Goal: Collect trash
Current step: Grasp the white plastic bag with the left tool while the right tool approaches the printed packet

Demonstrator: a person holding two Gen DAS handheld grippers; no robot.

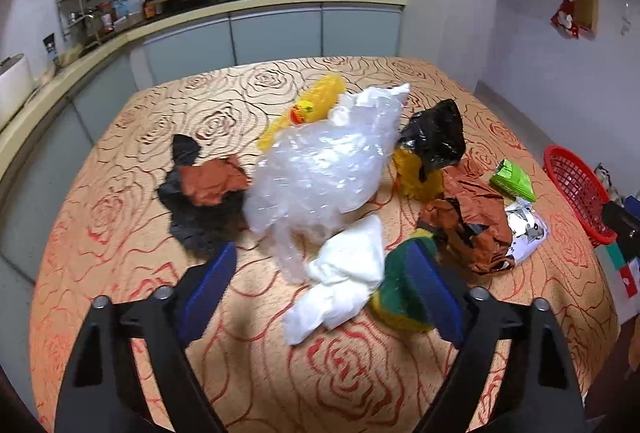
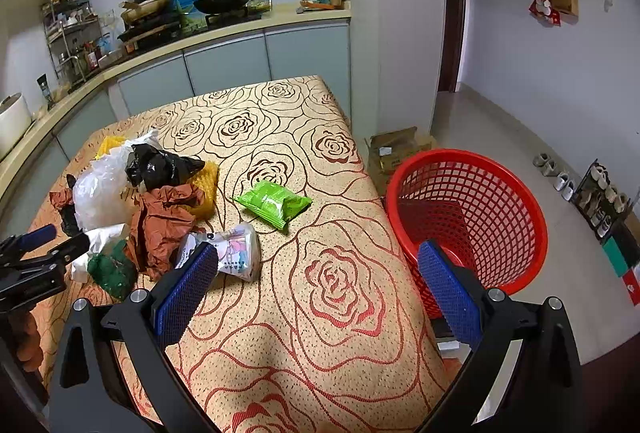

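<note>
Trash lies in a heap on the rose-patterned tablecloth (image 2: pixel 340 273). A crumpled white wad (image 1: pixel 344 273) sits between the blue pads of my left gripper (image 1: pixel 320 289), which is open and not touching it. A green and yellow wrapper (image 1: pixel 400 297) lies against the right pad. Beyond are a clear plastic bag (image 1: pixel 320 169), brown paper (image 1: pixel 212 181) and a black bag (image 1: pixel 436 137). My right gripper (image 2: pixel 318 293) is open over bare cloth with nothing between its pads. A printed packet (image 2: pixel 236 253) lies by its left finger, and a green packet (image 2: pixel 274 203) is farther off.
A red mesh basket (image 2: pixel 532 201) stands on the floor just off the table's right edge, beside my right finger. A cardboard box (image 2: pixel 396 149) sits behind it. Kitchen counter and cabinets (image 1: pixel 276 33) run behind the table. Shoes (image 2: pixel 560 177) line the floor at the right.
</note>
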